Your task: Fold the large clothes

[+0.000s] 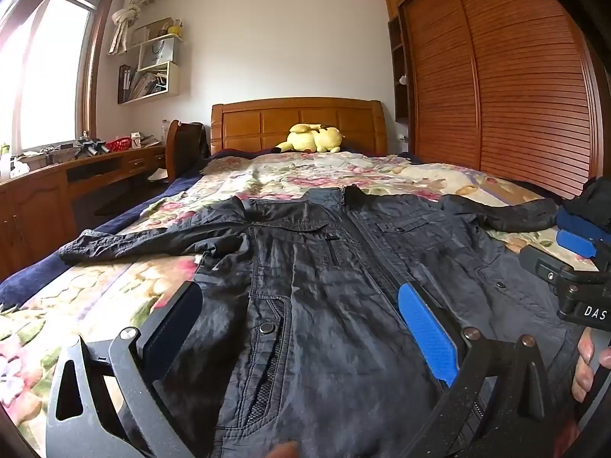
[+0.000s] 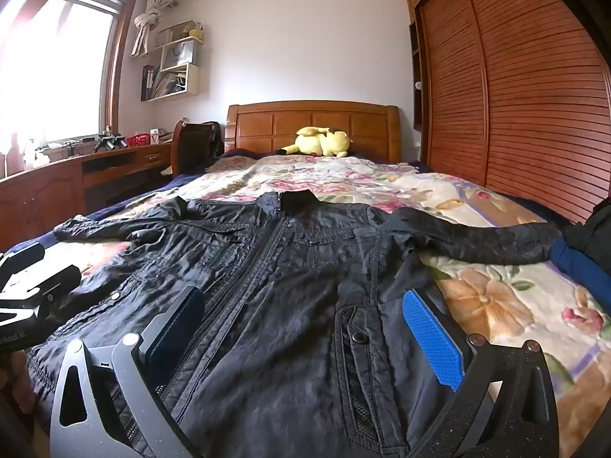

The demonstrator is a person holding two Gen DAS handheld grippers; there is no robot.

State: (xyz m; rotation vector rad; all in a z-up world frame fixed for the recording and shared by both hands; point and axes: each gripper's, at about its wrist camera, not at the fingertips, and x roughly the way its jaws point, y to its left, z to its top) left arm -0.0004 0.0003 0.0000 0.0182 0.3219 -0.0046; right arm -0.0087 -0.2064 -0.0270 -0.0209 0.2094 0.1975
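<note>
A dark navy jacket lies front up and zipped on the bed, collar toward the headboard, both sleeves spread out sideways. My left gripper hovers open over its lower left half, with nothing between its fingers. The right gripper is also open and empty, above the jacket's lower right half beside the zip. One blue pad of the right gripper shows at the right edge of the left wrist view. The left gripper's black fingers show at the left edge of the right wrist view.
A floral blanket covers the bed. A yellow plush toy lies by the wooden headboard. Dark folded clothes sit at the bed's right edge, below the slatted wardrobe. A wooden desk runs along the left wall.
</note>
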